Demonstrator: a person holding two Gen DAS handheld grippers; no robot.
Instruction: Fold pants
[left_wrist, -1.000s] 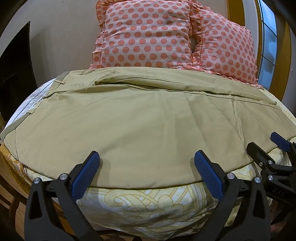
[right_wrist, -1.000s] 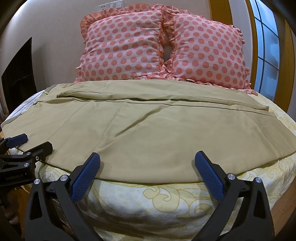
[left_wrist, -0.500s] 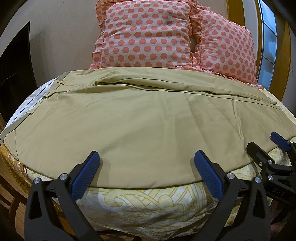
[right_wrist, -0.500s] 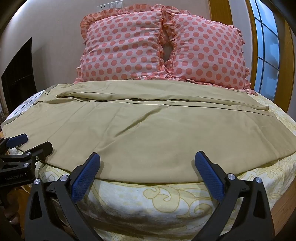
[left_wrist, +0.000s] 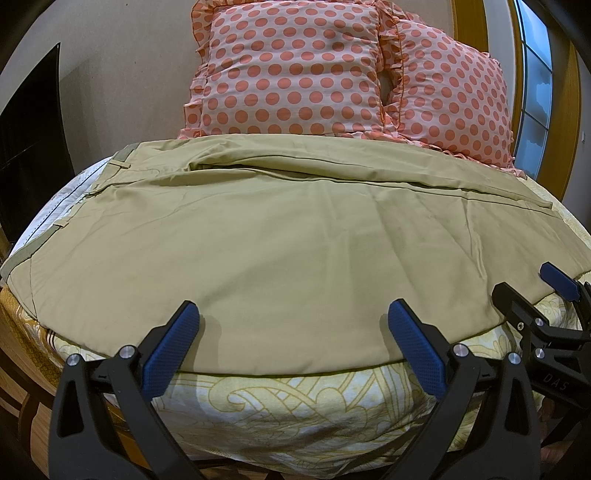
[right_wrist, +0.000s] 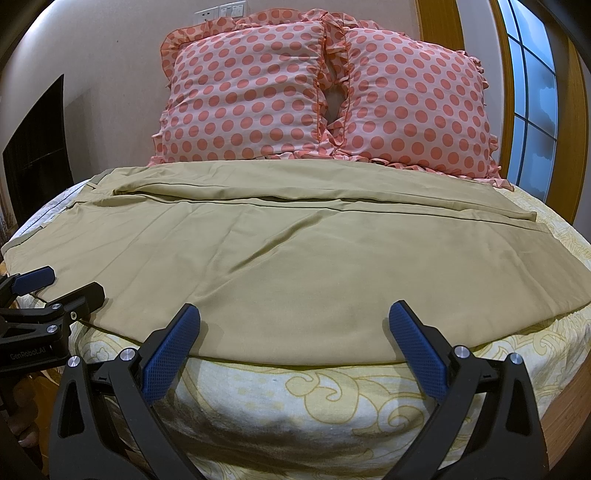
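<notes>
Pants (left_wrist: 295, 251): khaki, spread flat across the bed (left_wrist: 295, 402), waistband toward the left side, near edge lying along the mattress front.
Left gripper (left_wrist: 293, 332): fingers wide apart, holding nothing, poised at the near edge of the cloth (pads just above it, contact unclear).
Right gripper (right_wrist: 295, 332): fingers likewise wide, empty, at the same edge further right.
Pillows (right_wrist: 325, 96): two, pink with coral dots, propped upright behind the pants.
Window (right_wrist: 532, 103): far right.
</notes>
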